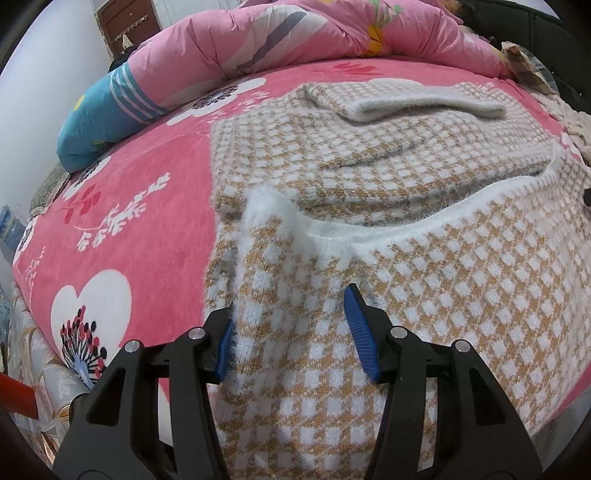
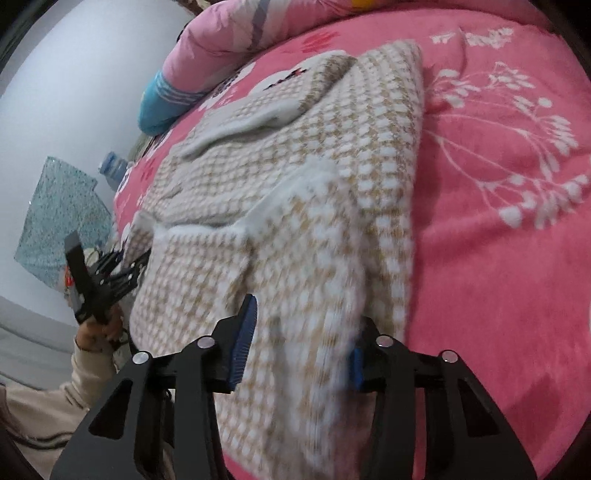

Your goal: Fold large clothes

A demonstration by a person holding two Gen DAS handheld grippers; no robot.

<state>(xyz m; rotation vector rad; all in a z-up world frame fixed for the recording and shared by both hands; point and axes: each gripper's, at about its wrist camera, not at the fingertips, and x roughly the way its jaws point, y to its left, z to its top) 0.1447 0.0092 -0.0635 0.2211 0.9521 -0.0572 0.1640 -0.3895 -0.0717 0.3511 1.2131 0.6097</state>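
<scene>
Two claws work the near hem of the tan-and-white checked knit sweater (image 1: 388, 177) on the pink floral bed (image 1: 122, 192): left claw (image 1: 291, 332) and right claw (image 2: 299, 343) straddle it, parted, cloth between their pads, seemingly readying the next fold.

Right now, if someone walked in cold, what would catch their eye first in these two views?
The checked tan-and-white sweater would, spread partly folded over the bright pink flowered bedspread. Next, the left hand-held gripper and right hand-held gripper at its near hem, each with knit bunched between blue pads. Behind lies a rumpled pink quilt along the far side.
</scene>
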